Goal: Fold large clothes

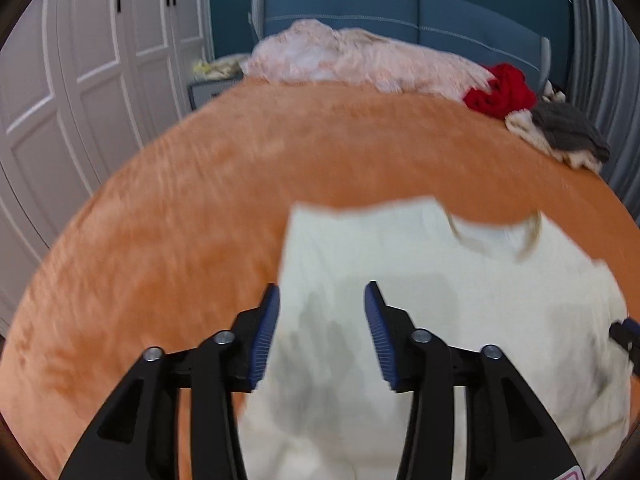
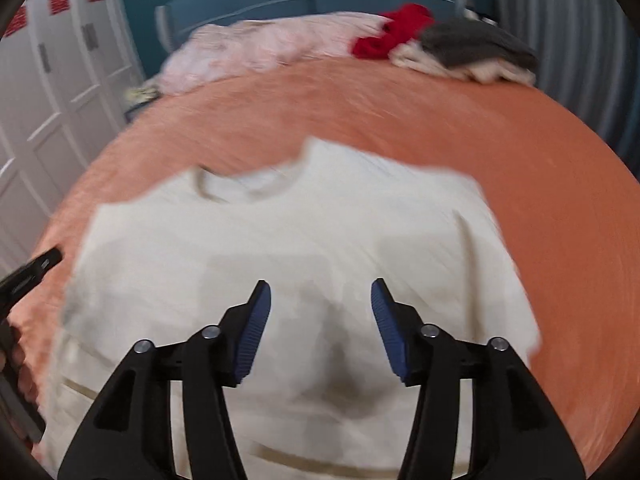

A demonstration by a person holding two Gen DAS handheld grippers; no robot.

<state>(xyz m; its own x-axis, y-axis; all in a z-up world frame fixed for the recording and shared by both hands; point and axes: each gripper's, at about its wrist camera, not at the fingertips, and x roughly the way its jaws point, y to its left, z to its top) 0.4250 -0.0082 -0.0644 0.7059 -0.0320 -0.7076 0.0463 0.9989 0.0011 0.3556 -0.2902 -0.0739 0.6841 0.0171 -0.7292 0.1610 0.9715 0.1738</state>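
A cream shirt [image 2: 280, 272] lay spread on the orange bed [image 1: 180, 184], near its front edge, collar [image 2: 244, 188] toward the headboard [image 1: 400, 8]. Both views were blurred.

The left gripper [image 1: 322, 332] hung above the shirt's left edge, its jaws parted about halfway, blue pads [image 1: 266, 336] clear of the cloth and nothing between them. In the right wrist view it showed as a dark shape at the shirt's left side [image 2: 32, 272].

The right gripper [image 2: 320, 328] hung over the middle of the shirt's lower part, jaws likewise apart and holding nothing. Its tip showed at the right border of the left wrist view [image 1: 626, 334]. A faint grey shadow lay on the cloth below each gripper.

At the far end of the bed lay a rumpled pink blanket [image 1: 360, 60]. At the far right corner sat a red garment [image 1: 500, 92], and beside it a grey piece [image 1: 568, 128] resting on a cream one [image 1: 532, 136]. White wardrobe doors [image 1: 80, 80] stood along the left side of the bed, and a grey curtain [image 2: 560, 40] hung at the right.
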